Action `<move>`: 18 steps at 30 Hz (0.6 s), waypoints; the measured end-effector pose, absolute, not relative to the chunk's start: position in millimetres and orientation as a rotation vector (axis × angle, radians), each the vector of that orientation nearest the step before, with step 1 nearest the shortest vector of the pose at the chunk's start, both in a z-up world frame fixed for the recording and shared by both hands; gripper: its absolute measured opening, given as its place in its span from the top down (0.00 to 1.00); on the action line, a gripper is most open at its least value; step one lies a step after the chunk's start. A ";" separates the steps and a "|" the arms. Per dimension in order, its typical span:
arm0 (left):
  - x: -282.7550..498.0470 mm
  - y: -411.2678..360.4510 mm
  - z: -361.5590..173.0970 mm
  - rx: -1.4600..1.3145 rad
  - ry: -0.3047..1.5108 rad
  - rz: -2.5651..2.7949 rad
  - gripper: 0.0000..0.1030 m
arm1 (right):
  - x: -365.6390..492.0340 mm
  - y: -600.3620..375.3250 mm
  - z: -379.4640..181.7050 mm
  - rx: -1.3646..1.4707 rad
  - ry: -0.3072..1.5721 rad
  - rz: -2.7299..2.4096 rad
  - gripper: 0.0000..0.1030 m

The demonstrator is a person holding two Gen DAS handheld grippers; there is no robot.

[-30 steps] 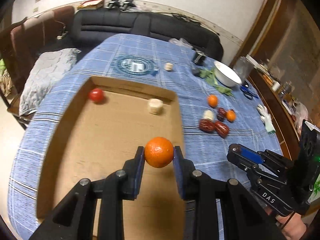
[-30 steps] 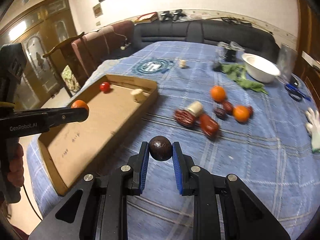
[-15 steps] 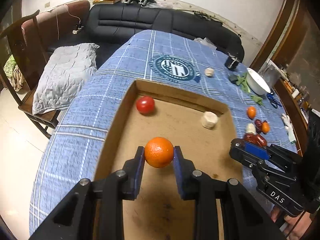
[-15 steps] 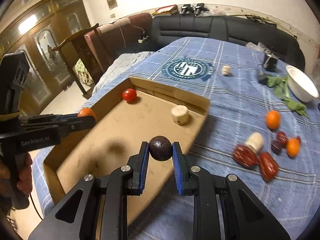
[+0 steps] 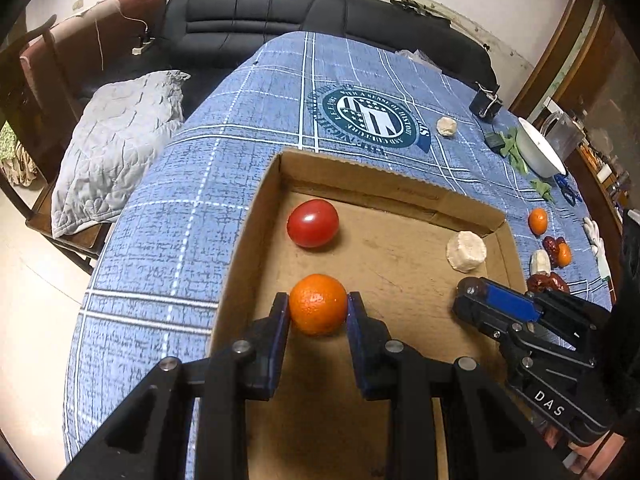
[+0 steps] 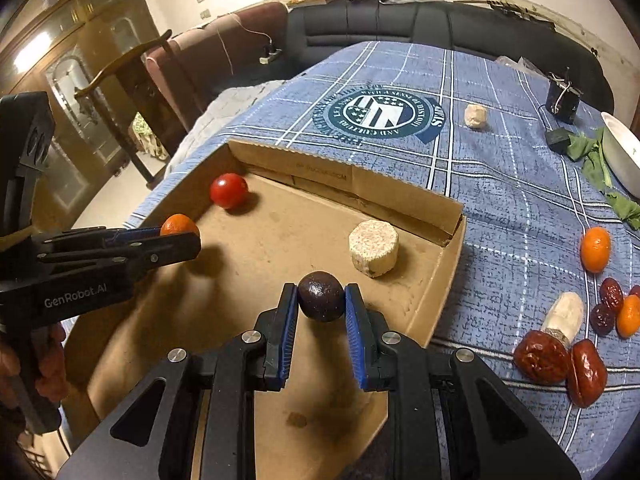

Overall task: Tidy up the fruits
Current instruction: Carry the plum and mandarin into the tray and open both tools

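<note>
My left gripper (image 5: pixel 318 308) is shut on an orange mandarin (image 5: pixel 318 304) and holds it over the left part of the cardboard tray (image 5: pixel 256 216), just in front of a red tomato (image 5: pixel 313 223). My right gripper (image 6: pixel 321 300) is shut on a dark round fruit (image 6: pixel 321 296) over the tray's right part (image 6: pixel 448 276), near a pale round piece (image 6: pixel 373 248). The left gripper (image 6: pixel 180 240) with its mandarin (image 6: pixel 178 225) shows at the left of the right wrist view. The tomato (image 6: pixel 229 191) lies in the tray's far left corner.
On the blue checked cloth right of the tray lie mandarins (image 6: pixel 595 249), red dates (image 6: pixel 541 356) and a pale piece (image 6: pixel 564 314). Another pale piece (image 6: pixel 476 116), a white bowl (image 6: pixel 620 156), green leaves (image 6: pixel 592 156) and a black box (image 6: pixel 563 100) stand farther back. A chair with a grey cushion (image 5: pixel 116 148) is at the table's left.
Both grippers have moved forward and lower over the tray with their fruits still held. The left now sits close behind the tomato, the right near the pale piece.
</note>
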State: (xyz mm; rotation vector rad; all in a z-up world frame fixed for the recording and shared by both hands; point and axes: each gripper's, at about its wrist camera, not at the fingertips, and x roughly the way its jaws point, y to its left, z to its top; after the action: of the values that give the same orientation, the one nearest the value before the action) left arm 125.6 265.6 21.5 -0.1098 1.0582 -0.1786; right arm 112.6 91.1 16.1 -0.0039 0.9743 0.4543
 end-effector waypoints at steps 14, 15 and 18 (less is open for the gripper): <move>133.5 265.2 17.5 -0.077 1.062 -0.196 0.69 | 117.1 100.0 12.2 -0.068 0.971 0.423 0.78; 133.1 265.4 17.6 -0.075 1.062 -0.198 0.68 | 116.7 99.7 12.3 -0.069 0.970 0.421 0.78; 131.3 266.1 18.5 -0.070 1.063 -0.198 0.65 | 115.1 98.6 13.0 -0.067 0.970 0.416 0.76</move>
State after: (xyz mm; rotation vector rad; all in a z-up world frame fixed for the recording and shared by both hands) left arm 131.3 266.1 18.5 -0.0702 1.0627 -0.1976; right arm 115.1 98.6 13.0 -0.0674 0.9699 0.4163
